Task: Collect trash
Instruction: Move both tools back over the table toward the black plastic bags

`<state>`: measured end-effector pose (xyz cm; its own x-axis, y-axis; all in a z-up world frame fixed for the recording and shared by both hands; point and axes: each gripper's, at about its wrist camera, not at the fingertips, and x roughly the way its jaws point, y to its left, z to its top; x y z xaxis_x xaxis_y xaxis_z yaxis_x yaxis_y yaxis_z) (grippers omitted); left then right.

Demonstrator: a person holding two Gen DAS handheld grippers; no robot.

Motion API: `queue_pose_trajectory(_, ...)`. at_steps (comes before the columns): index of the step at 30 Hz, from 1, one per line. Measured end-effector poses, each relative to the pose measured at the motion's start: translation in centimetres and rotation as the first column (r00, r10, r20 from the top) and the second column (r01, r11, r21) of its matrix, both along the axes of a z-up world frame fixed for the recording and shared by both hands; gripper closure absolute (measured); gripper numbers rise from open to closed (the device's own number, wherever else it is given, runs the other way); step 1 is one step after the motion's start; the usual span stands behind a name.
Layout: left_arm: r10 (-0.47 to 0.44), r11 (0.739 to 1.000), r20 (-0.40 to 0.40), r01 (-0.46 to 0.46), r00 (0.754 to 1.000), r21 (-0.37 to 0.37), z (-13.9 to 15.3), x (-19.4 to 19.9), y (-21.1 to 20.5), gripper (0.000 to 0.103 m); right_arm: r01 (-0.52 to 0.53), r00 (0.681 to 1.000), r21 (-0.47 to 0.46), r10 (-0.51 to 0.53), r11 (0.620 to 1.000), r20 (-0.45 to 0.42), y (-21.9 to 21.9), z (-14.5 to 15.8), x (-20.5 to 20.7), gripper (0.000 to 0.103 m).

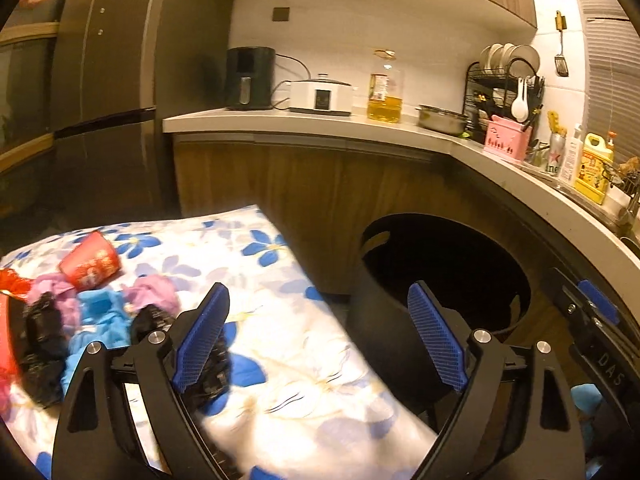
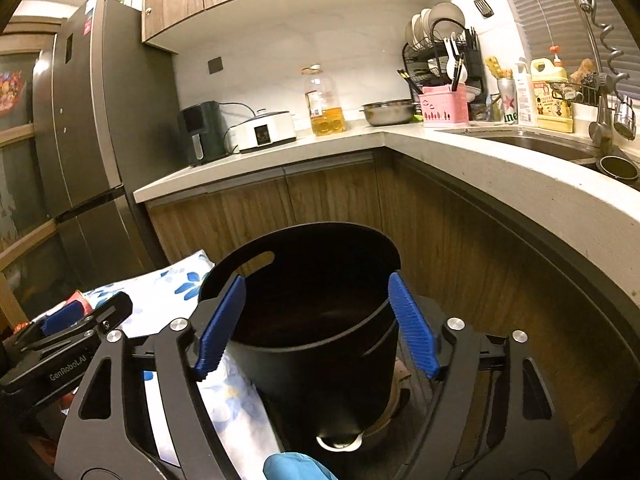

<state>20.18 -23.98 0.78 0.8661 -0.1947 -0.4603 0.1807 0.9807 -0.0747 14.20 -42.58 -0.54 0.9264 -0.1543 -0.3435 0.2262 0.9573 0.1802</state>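
A black trash bin (image 2: 316,312) stands on the floor beside a table with a floral cloth (image 1: 280,320); it also shows in the left wrist view (image 1: 444,276). On the cloth lie a red paper cup (image 1: 91,262), crumpled pink paper (image 1: 154,294), blue paper (image 1: 100,312) and black wrappers (image 1: 40,344). My left gripper (image 1: 320,340) is open and empty above the cloth's right edge, right of the trash pile. My right gripper (image 2: 316,320) is open and empty, its fingers either side of the bin's mouth in view.
A wooden-fronted L-shaped counter (image 2: 460,144) runs behind and right of the bin, with an air fryer (image 1: 249,78), cooker (image 1: 322,96), oil bottle (image 1: 385,92), dish rack (image 1: 508,84) and sink (image 2: 532,144). A dark fridge (image 2: 92,132) stands at left.
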Motion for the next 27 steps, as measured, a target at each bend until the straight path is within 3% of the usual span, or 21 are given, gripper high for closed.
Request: queue_pose_trajectory(27,0.141,0.99,0.031,-0.141,0.99,0.008,0.2,-7.0,8.9,0.014,-0.098,0.995,-0.067,0.097,0.993,-0.008,9.1,0.2,-4.9,0.022)
